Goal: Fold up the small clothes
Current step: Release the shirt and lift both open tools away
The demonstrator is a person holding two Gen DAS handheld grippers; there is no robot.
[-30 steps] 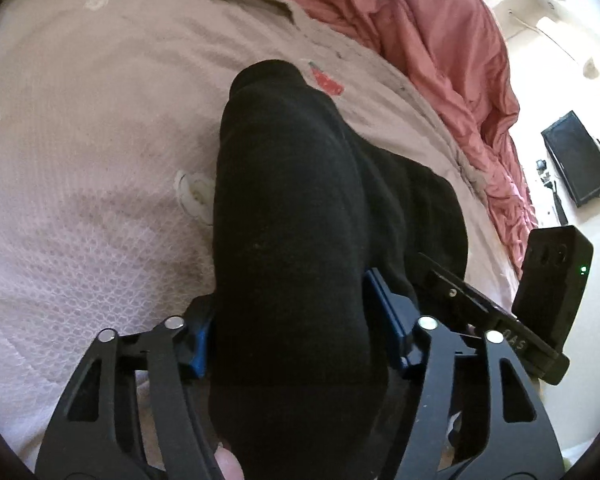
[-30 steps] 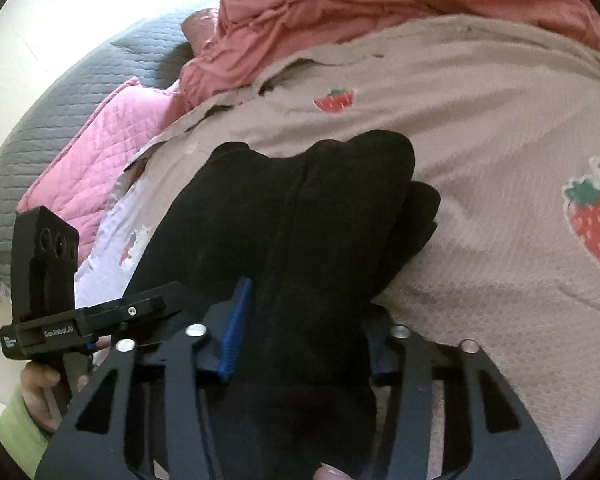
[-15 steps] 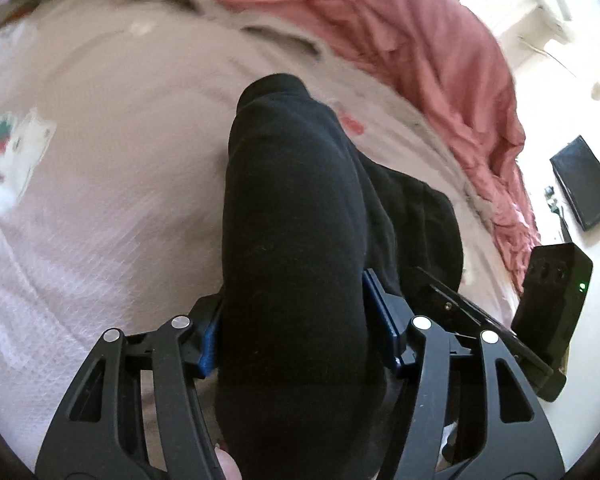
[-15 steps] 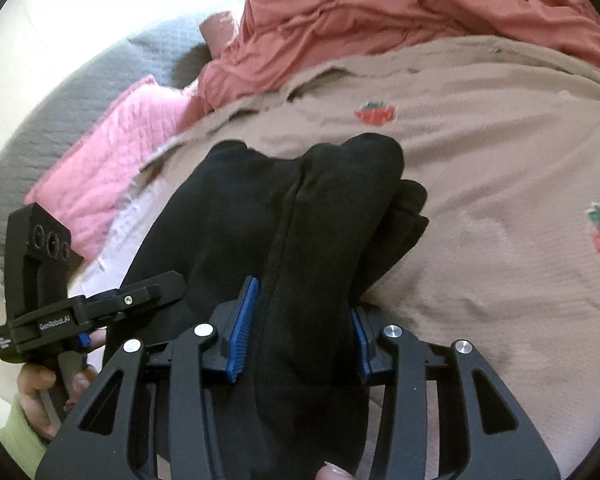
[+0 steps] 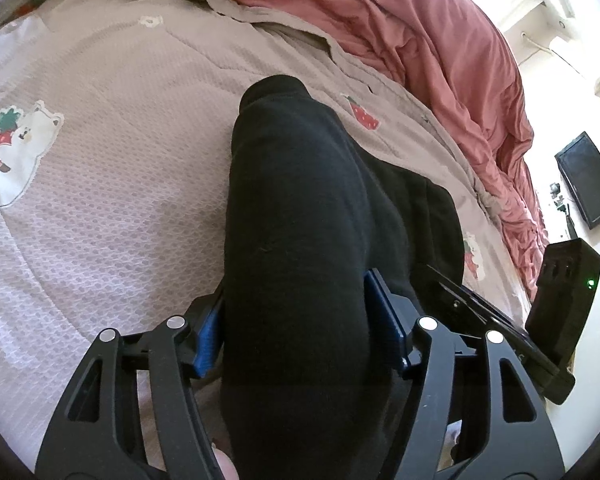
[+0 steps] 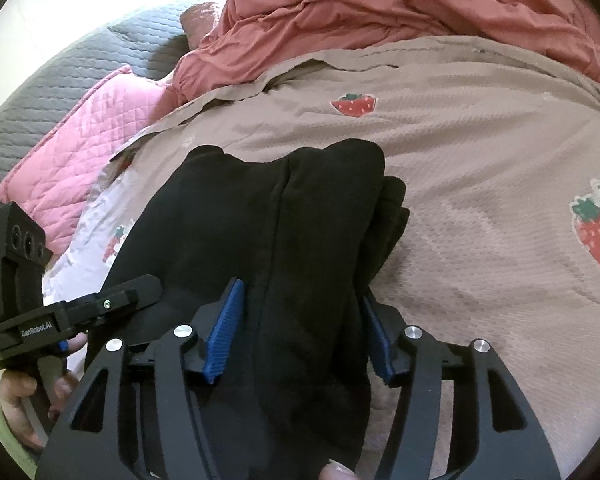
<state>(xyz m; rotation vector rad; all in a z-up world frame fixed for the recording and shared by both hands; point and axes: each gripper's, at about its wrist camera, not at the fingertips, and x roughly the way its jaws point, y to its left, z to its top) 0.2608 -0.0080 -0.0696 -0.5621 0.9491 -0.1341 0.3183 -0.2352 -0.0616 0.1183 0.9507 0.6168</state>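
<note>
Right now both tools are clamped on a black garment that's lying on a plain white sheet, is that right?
Not quite. Both the left tool and the right tool grip the black garment, but it lies on a beige-pink blanket printed with strawberries and bears, not a plain white sheet. The left wrist view shows this.

both wrist views look closely along their jaws, sharing the black garment (image 5: pixel 300 264).
</note>
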